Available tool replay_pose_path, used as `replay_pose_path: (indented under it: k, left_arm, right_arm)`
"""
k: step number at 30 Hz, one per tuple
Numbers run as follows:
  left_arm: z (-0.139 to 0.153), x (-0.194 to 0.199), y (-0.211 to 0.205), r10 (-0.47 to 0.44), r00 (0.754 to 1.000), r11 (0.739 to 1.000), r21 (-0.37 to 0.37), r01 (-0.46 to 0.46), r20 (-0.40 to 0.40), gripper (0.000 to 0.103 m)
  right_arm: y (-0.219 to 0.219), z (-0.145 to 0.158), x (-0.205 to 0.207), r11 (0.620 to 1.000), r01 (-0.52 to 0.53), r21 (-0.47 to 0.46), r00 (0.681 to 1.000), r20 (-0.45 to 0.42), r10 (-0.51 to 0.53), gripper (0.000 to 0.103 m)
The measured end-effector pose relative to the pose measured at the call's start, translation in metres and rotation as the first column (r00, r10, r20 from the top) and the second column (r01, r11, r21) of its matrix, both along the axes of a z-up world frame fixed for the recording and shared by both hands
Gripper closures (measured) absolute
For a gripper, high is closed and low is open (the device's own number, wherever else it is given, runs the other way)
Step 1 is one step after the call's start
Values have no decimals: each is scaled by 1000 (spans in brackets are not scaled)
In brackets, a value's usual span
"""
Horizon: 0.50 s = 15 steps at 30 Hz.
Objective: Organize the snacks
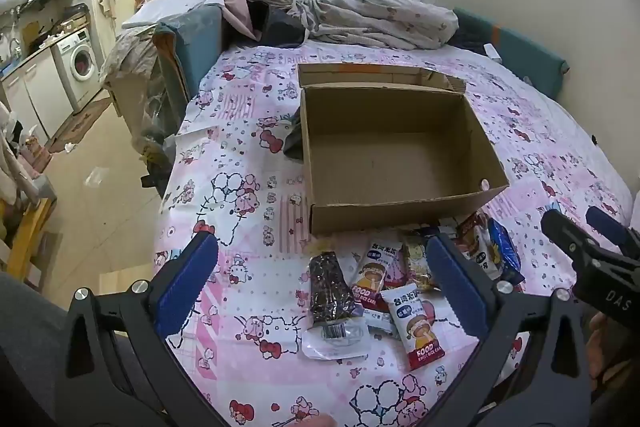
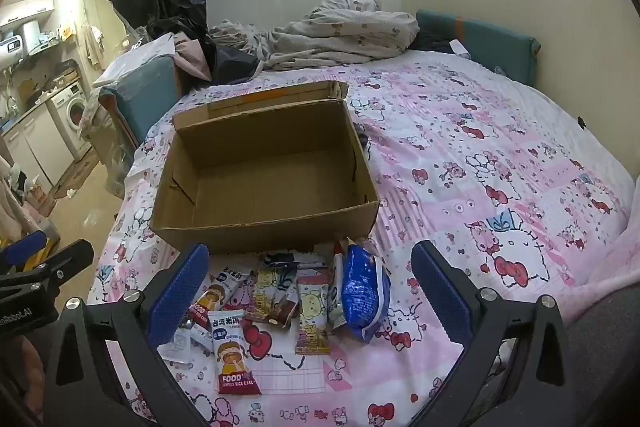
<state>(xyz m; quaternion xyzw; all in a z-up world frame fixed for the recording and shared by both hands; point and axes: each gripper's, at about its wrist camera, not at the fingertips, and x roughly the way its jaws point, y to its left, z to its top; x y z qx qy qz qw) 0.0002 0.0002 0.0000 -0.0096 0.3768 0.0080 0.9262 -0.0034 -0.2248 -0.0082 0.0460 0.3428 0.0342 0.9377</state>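
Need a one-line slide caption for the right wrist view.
Open right tongs hover over snack packets on a pink cartoon bedsheet, in front of an empty cardboard box.

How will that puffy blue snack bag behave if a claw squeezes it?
The blue bag looks puffed with air, so it probably gives and crinkles rather than staying stiff. Its glossy film may slip between pads. It looks light for its size, and the contents could crush.

Bed [image 1: 248,155] in pink cartoon-print sheet, crumpled quilt [image 1: 384,15] at far edge. Plain pale walls. Washing machine [image 1: 78,61] at left, tiled floor [image 1: 108,211].
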Motion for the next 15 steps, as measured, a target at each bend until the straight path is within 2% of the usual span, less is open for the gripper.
replay_pose_path:
  k: [6, 8, 15]
  left_arm:
    - [5, 11, -1, 9, 1000, 1000, -15, -9, -23, 0]
    - [2, 0, 4, 8, 1000, 999, -32, -8, 11, 0]
    - [-2, 0, -1, -18, 1000, 1000, -19, 18, 12, 0]
  right_arm:
    - [-2, 0, 0, 1000, 0, 15, 1000, -2, 0, 0]
    - [-2, 0, 0, 1000, 0, 15, 1000, -1, 0, 0]
    - [-2, 0, 0, 1000, -3, 16, 1000, -1, 3, 0]
